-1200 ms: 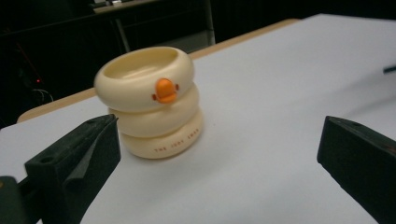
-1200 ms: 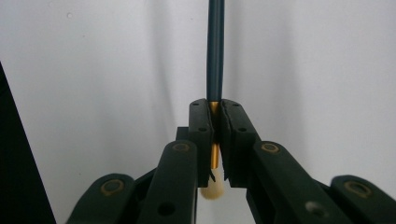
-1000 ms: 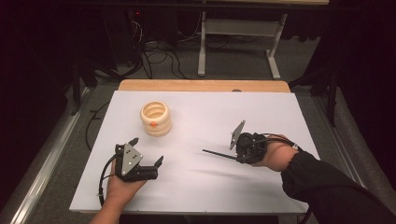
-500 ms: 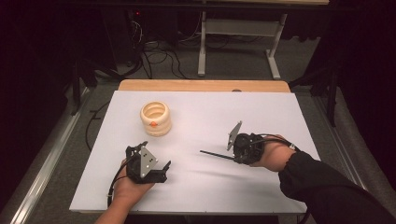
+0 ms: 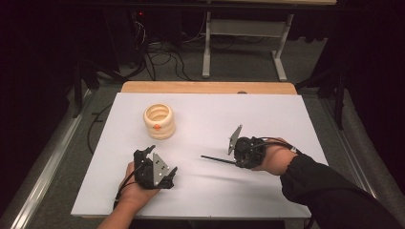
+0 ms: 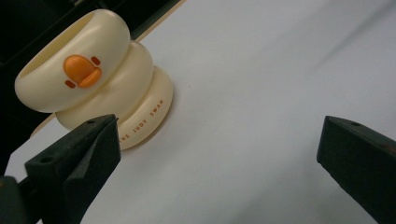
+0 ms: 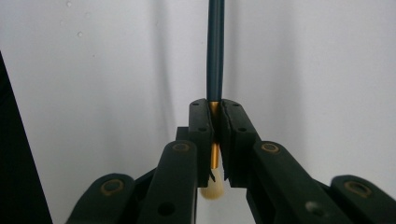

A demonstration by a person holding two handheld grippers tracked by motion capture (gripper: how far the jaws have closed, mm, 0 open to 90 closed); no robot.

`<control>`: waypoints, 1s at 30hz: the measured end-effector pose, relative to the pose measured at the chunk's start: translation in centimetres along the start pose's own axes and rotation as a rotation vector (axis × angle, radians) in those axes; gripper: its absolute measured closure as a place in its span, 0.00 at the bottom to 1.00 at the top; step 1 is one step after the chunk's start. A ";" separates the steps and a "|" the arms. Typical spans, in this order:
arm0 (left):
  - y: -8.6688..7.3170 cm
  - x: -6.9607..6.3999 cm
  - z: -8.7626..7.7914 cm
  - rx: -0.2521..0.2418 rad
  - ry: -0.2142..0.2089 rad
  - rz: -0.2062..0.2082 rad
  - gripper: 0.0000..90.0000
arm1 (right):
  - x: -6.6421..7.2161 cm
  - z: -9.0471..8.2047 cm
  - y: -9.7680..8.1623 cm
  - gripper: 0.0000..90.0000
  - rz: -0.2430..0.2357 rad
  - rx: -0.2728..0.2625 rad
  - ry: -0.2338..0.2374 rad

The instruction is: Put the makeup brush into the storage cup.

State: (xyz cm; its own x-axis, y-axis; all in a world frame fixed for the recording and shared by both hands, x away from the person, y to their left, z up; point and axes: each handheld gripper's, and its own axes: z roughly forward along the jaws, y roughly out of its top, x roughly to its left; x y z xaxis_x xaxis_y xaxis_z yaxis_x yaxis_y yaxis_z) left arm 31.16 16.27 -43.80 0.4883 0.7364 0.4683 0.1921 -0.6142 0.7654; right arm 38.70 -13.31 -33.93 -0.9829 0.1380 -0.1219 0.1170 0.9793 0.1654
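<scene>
A: Clamping down hard, the right gripper (image 5: 233, 160) has its fingers (image 7: 201, 126) pressed together on a pencil (image 5: 217, 159), pinching the gold band just ahead of the eraser, so the long dark shaft sticks straight out in front

B: And that grip near the tail looks deliberate to me, it leaves nearly the whole length free to aim at something

A: From the high view the pencil hovers roughly level over the middle of the white surface (image 5: 267, 119), tip pointing toward the person's left side

B: Now the other hand. The left gripper (image 5: 165, 179) sits low near the front edge of the surface, and its own camera shows the fingers (image 6: 79, 158) spread wide with nothing between them

A: Wide open and empty, yes. Look what it faces, though: the cream holder (image 5: 159, 120), three stacked rings with an orange duck bill on the top ring, standing upright toward the far left of the surface

B: The holder is well apart from both grippers, mouth facing up, nothing in it that I can make out

A: My read is that the open fingers are lined up to steady that holder, since a light ringed pot would tip or slide if a pencil pokes its rim

B: So one hand braces, the other drops the pencil in point first. That would explain the tail-end hold

A: Pencil and holder are nowhere near each other yet, so the delivery is not begun
</scene>
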 end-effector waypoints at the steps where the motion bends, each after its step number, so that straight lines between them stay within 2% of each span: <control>1: 0.0 -0.1 0.0 0.000 0.001 0.009 0.00 | 0.0 0.0 0.0 0.96 0.000 0.000 0.000; 8: 0.4 -0.8 0.2 0.014 0.014 0.097 0.01 | 0.1 0.2 0.3 0.96 -0.002 0.011 0.006; 10: 0.4 -0.9 0.1 0.013 0.019 0.102 0.01 | 0.1 0.2 0.4 0.96 -0.001 0.017 0.008; 12: 0.5 -0.9 0.1 0.025 0.029 0.131 0.01 | 0.1 0.3 0.4 0.96 -0.001 0.015 0.004; 15: 0.5 -1.0 0.1 0.032 0.031 0.143 0.01 | 0.1 0.4 0.4 0.96 -0.009 0.011 0.003; 20: 0.7 -1.2 0.3 0.054 0.038 0.204 0.01 | 0.3 0.5 0.5 0.96 -0.013 0.014 0.005; 26: 2.3 -0.6 -0.1 0.050 0.041 0.262 0.01 | 0.3 0.4 0.6 0.96 -0.019 0.017 0.014; 30: 3.0 -0.2 0.2 0.045 0.046 0.302 0.01 | 0.4 0.3 0.6 0.96 -0.014 0.021 0.011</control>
State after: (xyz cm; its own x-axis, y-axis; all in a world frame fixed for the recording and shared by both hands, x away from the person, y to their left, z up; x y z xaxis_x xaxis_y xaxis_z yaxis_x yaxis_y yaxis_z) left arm 31.79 14.21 -41.72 0.4905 0.5302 0.6915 0.0826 -0.8183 0.5688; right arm 38.46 -12.60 -34.14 -0.9860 0.1224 -0.1133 0.1057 0.9840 0.1431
